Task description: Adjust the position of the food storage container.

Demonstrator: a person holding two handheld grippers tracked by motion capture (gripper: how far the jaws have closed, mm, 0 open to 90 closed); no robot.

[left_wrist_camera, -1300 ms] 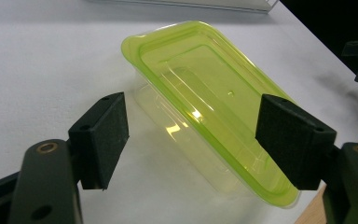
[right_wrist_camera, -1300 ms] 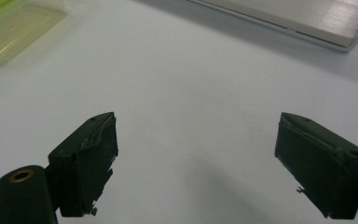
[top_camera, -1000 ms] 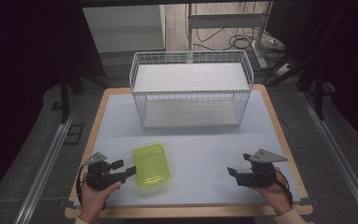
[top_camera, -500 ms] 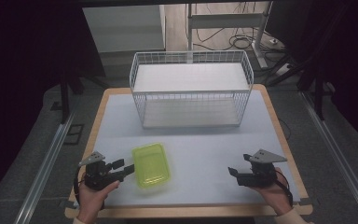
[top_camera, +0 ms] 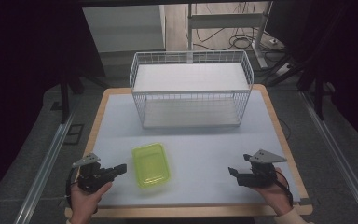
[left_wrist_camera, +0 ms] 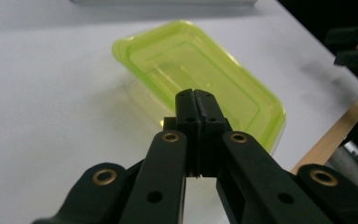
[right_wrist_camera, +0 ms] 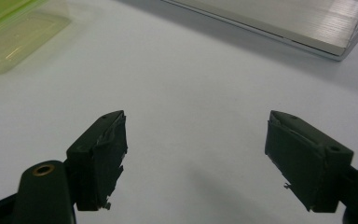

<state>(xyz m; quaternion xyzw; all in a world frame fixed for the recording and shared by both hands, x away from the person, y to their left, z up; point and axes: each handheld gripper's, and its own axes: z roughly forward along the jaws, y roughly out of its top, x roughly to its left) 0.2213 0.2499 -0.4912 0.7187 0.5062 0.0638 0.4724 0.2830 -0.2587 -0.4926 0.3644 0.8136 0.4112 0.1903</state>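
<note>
dim room, green container [left_wrist_camera: 200, 79] partly behind clenched, empty left gripper [left_wrist_camera: 196, 94], right gripper [right_wrist_camera: 196, 158] released

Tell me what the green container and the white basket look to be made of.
Green container: likely translucent, glossy plastic; the table shows faintly through it and its rim shines. White basket: apparently white-coated metal wire; thin rods form an open grid.
</note>
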